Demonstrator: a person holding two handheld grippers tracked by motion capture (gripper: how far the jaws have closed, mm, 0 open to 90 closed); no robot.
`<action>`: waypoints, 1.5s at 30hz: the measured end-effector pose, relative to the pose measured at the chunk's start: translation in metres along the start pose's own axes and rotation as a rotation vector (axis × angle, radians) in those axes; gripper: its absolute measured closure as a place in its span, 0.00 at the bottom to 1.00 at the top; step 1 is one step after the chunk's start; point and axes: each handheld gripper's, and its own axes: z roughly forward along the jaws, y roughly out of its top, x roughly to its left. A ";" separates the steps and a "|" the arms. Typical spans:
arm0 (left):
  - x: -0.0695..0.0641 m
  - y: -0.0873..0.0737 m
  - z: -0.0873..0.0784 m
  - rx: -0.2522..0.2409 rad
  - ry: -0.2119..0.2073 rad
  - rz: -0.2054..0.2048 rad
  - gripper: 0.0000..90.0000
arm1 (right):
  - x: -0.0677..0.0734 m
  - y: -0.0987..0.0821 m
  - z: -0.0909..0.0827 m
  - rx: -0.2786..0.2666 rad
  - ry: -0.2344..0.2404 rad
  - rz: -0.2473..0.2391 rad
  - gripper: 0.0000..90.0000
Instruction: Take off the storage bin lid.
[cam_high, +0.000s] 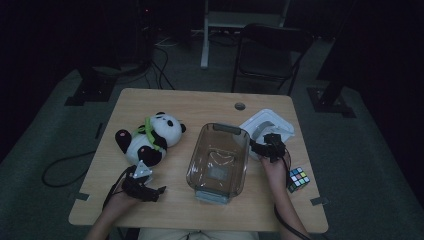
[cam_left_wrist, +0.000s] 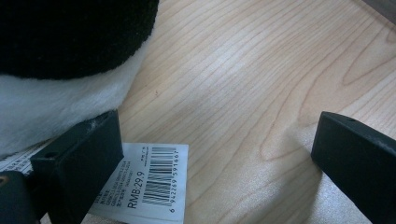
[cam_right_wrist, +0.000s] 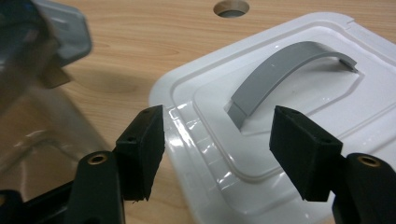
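My right gripper (cam_right_wrist: 217, 144) hangs open and empty over the white plastic lid with grey handle (cam_right_wrist: 289, 65), right of centre on the counter (cam_right_wrist: 154, 42). Next, I judge, comes closing on that handle.

lid (cam_right_wrist: 299, 126): white, grey arched handle | flat on table | beside clear bin (cam_high: 218, 161)
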 end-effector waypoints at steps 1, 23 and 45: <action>0.000 0.000 0.000 0.000 0.000 0.000 0.03 | 0.000 -0.001 -0.003 -0.005 0.003 0.005 0.37; -0.001 -0.001 -0.001 0.001 -0.002 0.001 0.03 | 0.017 -0.062 -0.038 0.028 0.118 -0.119 0.17; -0.003 0.000 0.000 -0.001 0.016 -0.019 0.03 | 0.026 -0.104 -0.050 0.078 0.207 -0.275 0.14</action>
